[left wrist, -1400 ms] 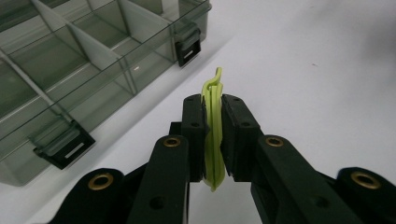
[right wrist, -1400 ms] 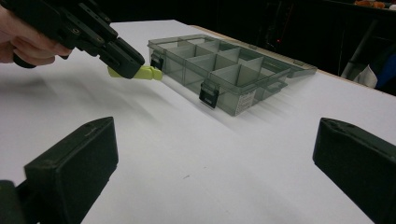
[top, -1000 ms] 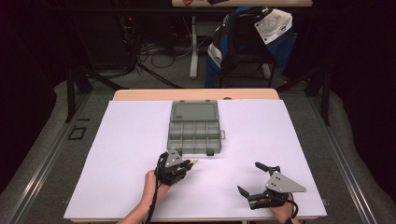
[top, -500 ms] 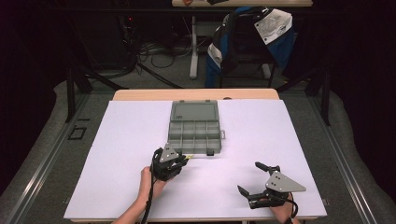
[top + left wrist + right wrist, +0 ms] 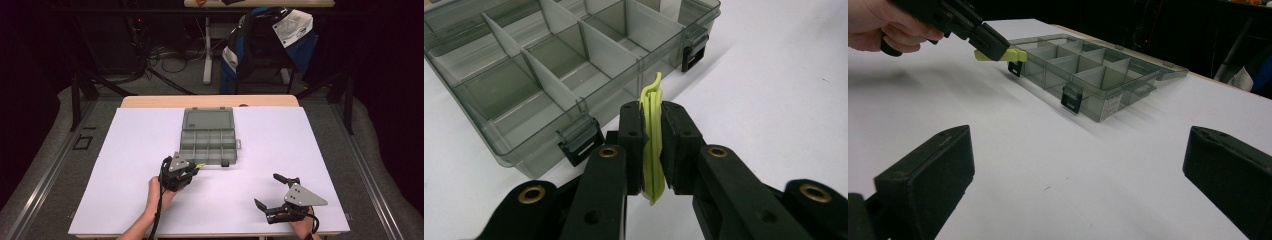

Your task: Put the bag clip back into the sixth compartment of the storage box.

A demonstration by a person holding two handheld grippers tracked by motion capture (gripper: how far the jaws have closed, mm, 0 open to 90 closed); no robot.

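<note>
A clear grey compartment box point(image 5: 208, 142) lies open on the white table, its lid folded back; its cells point(image 5: 549, 65) look empty. My left gripper point(image 5: 192, 169) is shut on a thin yellow-green clip point(image 5: 651, 140), held edge-up just short of the box's near wall. In the right gripper view the yellow-green clip point(image 5: 1000, 55) pokes out of the left gripper point(image 5: 993, 47) beside the box's corner latch point(image 5: 1014, 68). My right gripper point(image 5: 267, 192) rests near the front right of the table, jaws wide apart, nothing between them.
The white table top point(image 5: 125, 150) spreads to both sides of the box. The box has black latches point(image 5: 579, 145) on its near wall. Beyond the table stand a chair with a blue jacket point(image 5: 265, 40) and cables on the floor.
My left gripper has shifted slightly toward the box and turned, carrying the yellow-green clip closer to the near wall. The right gripper has stayed put.
</note>
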